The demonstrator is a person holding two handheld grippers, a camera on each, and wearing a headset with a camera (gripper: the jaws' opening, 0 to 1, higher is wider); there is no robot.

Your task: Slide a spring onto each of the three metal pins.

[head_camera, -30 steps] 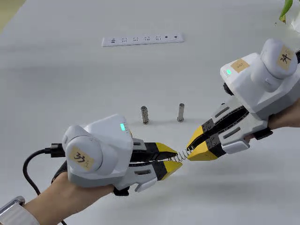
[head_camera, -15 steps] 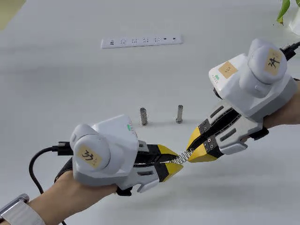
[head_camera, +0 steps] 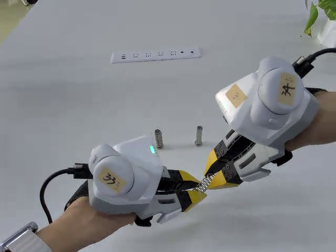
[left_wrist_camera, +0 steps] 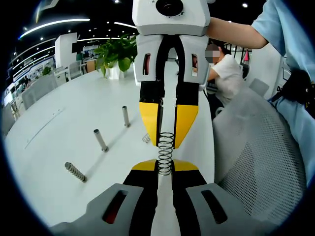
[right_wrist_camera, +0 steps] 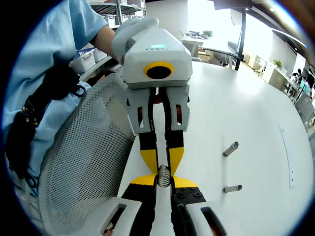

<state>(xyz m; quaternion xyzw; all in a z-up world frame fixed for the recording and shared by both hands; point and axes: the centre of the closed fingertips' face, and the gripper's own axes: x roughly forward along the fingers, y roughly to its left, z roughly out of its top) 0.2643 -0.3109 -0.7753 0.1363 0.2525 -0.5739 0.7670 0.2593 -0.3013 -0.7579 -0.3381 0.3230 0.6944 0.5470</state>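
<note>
1. Two grippers sit closer together than a second ago. The left gripper (head_camera: 196, 188) and right gripper (head_camera: 209, 178) each stay pinched nearly shut on one end of the coiled wire spring (head_camera: 203, 183), held just above the table.
2. The smooth white table (head_camera: 79, 105) carries a flat power strip (head_camera: 156, 54).
3. Behind the grippers, a slim steel bare pin (head_camera: 199, 136) stands upright near a sleeved pin (head_camera: 158, 138) wrapped in coils.

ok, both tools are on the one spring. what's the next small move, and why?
Probably ease the left tool open. The spring is pinched at both ends, between it and the right tool, so it can't go anywhere. The bare pin stands nearer the right tool, which could then carry the spring over.
</note>
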